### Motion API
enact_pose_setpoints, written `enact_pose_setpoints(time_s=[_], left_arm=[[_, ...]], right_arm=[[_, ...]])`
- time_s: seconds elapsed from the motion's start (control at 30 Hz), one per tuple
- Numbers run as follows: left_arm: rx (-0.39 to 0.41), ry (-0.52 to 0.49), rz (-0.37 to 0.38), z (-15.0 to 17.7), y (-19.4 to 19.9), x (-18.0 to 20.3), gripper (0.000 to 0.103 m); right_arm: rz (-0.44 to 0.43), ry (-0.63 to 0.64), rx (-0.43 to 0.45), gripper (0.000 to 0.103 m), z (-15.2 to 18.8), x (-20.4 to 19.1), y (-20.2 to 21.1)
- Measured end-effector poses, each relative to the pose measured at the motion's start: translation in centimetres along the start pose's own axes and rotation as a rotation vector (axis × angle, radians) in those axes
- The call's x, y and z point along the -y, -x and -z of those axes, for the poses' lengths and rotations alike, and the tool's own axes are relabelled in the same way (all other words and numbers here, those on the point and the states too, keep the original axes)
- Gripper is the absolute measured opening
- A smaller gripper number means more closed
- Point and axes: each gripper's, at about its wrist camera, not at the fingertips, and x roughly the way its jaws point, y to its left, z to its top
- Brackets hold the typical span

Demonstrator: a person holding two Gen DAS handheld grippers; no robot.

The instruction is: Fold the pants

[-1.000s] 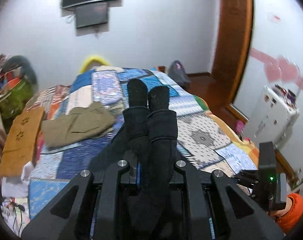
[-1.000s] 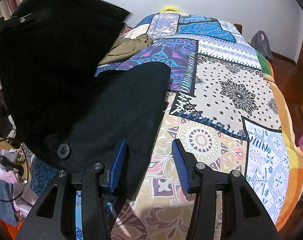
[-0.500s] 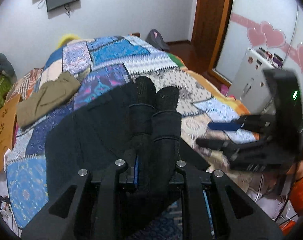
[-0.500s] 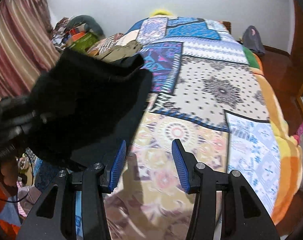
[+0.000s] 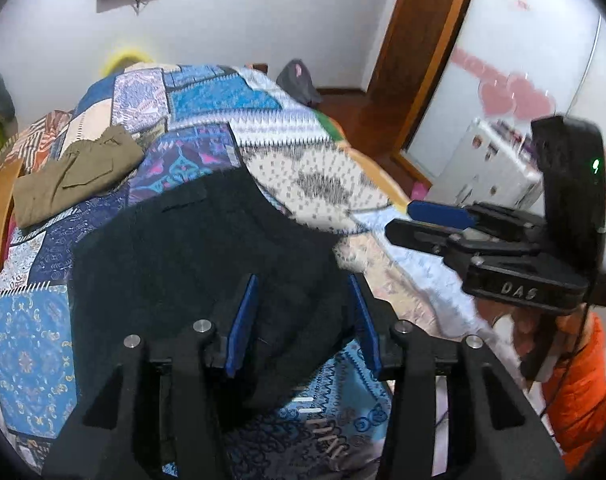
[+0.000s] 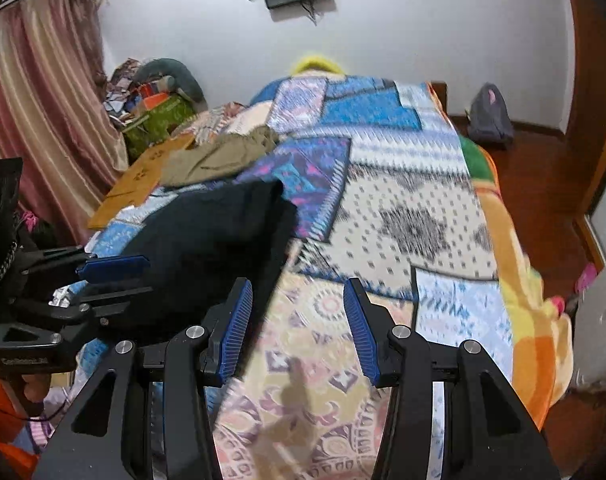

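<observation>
Item: black folded fabric pants (image 5: 191, 264), lying on the patchwork-quilted bed (image 5: 327, 168), directly ahead of and partly under the left hand-held gripper (image 5: 303, 320). Left hand-held gripper: jaws have just been opening; blue pads parted, the black cloth between them but not pressed. Right hand-held gripper (image 6: 297, 328): jaws apart, nothing between them, only quilt beneath; the black pants lie to its left. Also: olive-green folded cloth garment (image 5: 75, 172), farther up the bed, beyond the pants and to the left of the left hand-held gripper; orange sleeve (image 5: 579, 376) behind the right hand-held gripper
</observation>
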Motion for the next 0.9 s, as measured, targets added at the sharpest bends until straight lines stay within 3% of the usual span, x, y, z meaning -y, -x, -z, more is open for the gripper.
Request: enact_pose_setpoints(time_s=[0.07, 0.2, 0.5, 0.63, 0.8, 0.87, 0.9], left_arm=[[0.032, 0.01, -0.016, -0.5, 1.0, -0.8, 0.047], [0.068, 0.016, -0.128, -0.6, 2.2, -3.4, 0.048], [-0.047, 0.152, -0.333, 3.2, -0.1, -12.6, 0.048], [-0.076, 0.2, -0.307, 5.6, -1.1, -14.5, 0.049], [-0.077, 0.145, -0.347, 6.0, -1.6, -13.2, 0.049], [-0.082, 0.194, -0.271, 6.2, -1.6, -12.9, 0.049], [-0.08, 0.206, -0.272, 6.3, -1.7, -12.6, 0.049]], right_arm=[[-0.016, 0.017, 0.017, 0.044, -0.6, -0.9, 0.3], [-0.063, 0.052, 0.023, 0.044, -1.2, -3.2, -0.1], [-0.103, 0.09, -0.088, 0.044, 0.5, -6.5, -3.9], [-0.064, 0.118, -0.145, 0.044, 2.0, -6.1, -6.1], [-0.05, 0.157, -0.146, 0.045, 2.2, -5.2, -6.2], [-0.05, 0.167, -0.152, 0.045, 2.2, -4.9, -6.3], [-0.041, 0.183, -0.153, 0.045, 2.2, -4.8, -6.4]])
